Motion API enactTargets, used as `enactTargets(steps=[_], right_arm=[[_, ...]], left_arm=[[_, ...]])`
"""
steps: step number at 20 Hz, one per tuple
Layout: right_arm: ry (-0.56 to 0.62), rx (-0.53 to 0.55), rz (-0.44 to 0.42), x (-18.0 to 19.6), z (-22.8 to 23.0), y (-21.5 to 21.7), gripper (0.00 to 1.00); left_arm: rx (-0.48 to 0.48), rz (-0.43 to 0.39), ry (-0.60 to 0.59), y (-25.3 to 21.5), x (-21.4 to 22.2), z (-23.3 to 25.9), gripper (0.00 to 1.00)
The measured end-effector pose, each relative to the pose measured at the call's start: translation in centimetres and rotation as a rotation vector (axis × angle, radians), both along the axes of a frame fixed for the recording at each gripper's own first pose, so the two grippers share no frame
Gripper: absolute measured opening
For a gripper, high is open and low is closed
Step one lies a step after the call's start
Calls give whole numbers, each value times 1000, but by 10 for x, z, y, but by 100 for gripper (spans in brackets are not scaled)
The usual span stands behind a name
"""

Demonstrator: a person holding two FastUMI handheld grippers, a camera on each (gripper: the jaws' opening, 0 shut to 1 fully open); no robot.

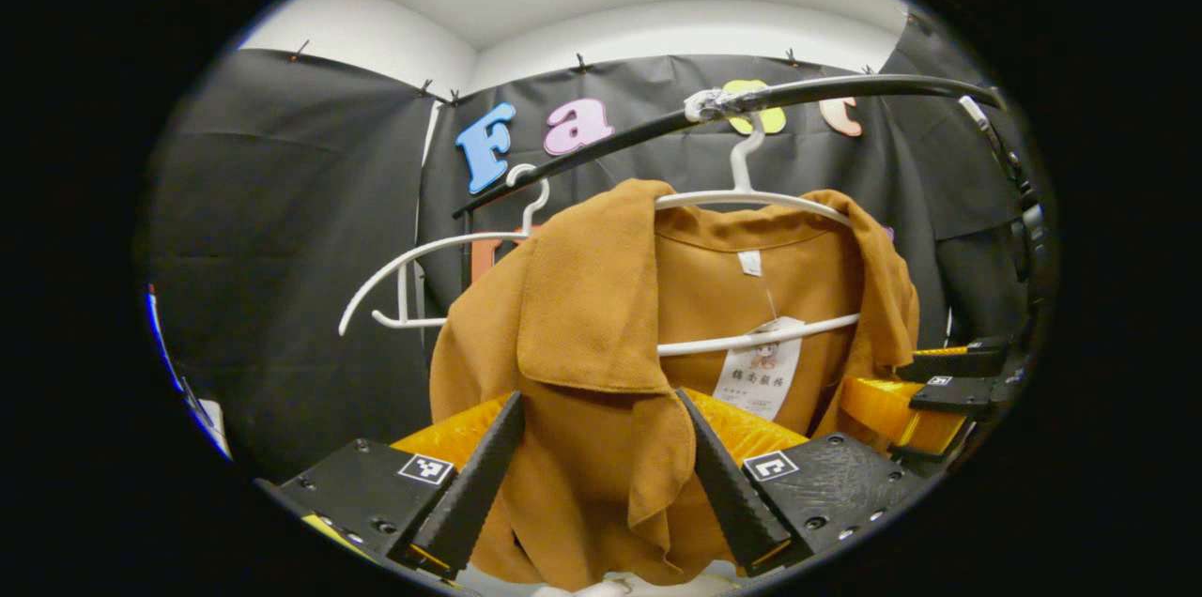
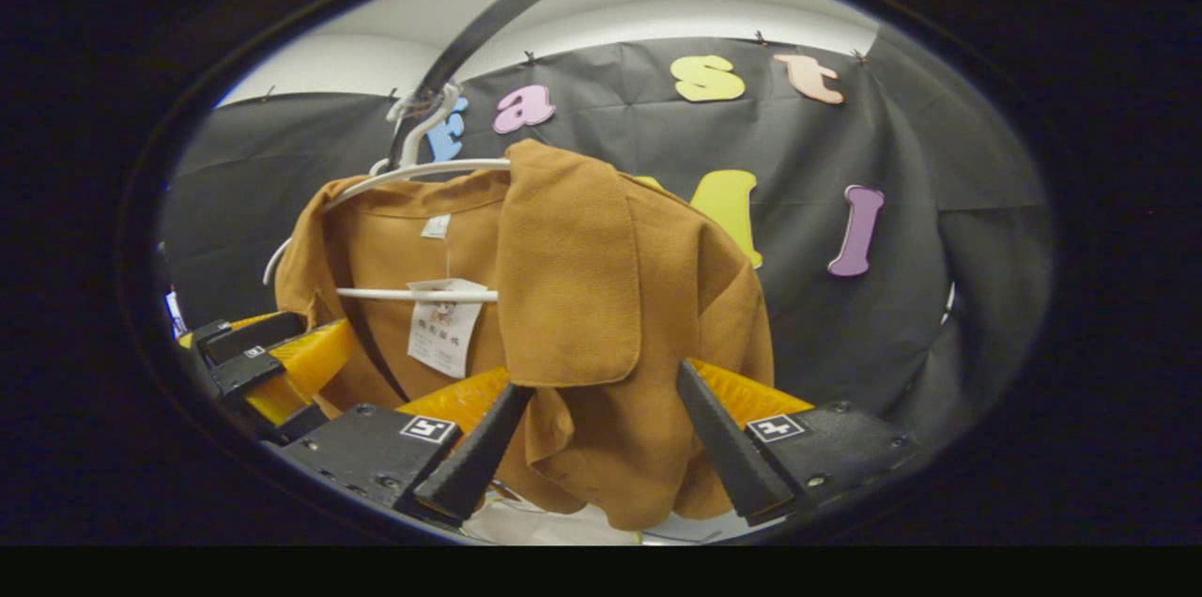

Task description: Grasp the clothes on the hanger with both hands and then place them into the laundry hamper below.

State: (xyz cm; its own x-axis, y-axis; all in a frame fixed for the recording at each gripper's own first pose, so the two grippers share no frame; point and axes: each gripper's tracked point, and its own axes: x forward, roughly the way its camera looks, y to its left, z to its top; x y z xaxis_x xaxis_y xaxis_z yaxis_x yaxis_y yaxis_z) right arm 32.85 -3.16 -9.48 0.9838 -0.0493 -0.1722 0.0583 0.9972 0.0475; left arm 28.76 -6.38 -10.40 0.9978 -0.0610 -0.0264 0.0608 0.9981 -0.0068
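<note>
While the brown jacket (image 1: pixel 601 362) hangs on its white hanger (image 1: pixel 751 199) from the black rail (image 1: pixel 845 90), both grippers are set at its 2 front panels and neither looks closed yet. At the left, the left gripper (image 1: pixel 601 475) has its jaws apart with a lapel and the cloth below it hanging between them — the fingers flank the fabric with gaps either side, so I judge it not yet pinched. Off to that view's right edge the other gripper (image 1: pixel 948 390) sits near the opposite panel. In the right gripper view, the right gripper (image 2: pixel 596 456) is likewise spread around the other lapel, with the left one (image 2: pixel 254 358) low at the left.

To do this step well, both should close on a thick fold at matching height, bite fully before any pull, then lift enough for the shoulders to slip off the hanger rather than drag the rail.

A second white hanger (image 1: pixel 423 268) hangs bare further left. The jacket is a soft, matte, slightly nubby weave with broad flat lapels and rounded shoulders; a paper tag (image 1: pixel 761 376) dangles inside the collar. The hangers are thin, smooth, curved plastic. The hamper is below and out of sight.
</note>
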Motion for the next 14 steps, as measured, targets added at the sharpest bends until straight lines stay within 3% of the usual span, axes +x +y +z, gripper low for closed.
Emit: enactTargets(steps=[3, 5, 7, 8, 9, 10, 11, 12, 14], right_arm=[[-7, 7, 27, 17, -2, 2, 90], [-11, 9, 50, 25, -4, 4, 75], [-22, -3, 49, 29, -1, 0, 59], [-26, -2, 54, 33, 0, 0, 46], [-24, -2, 62, 35, -1, 1, 40], [-21, -1, 77, 37, -1, 2, 30], [-18, -2, 85, 39, -1, 0, 26], [-12, -1, 99, 42, -2, -1, 18], [4, 21, 134, 45, -5, -1, 10]], left_arm=[[-16, 16, 5, 2, 9, -5, 99], [-11, 33, 3, 6, 14, -5, 96], [-6, 52, 3, 9, 17, -8, 87], [-6, 52, 9, 9, 18, -10, 82], [-4, 51, 18, 9, 19, -12, 80], [-3, 42, 23, 6, 19, -14, 64], [0, 26, 29, 2, 20, -15, 68], [3, 15, 41, -1, 22, -18, 61], [5, 7, 64, -2, 24, -24, 38]])
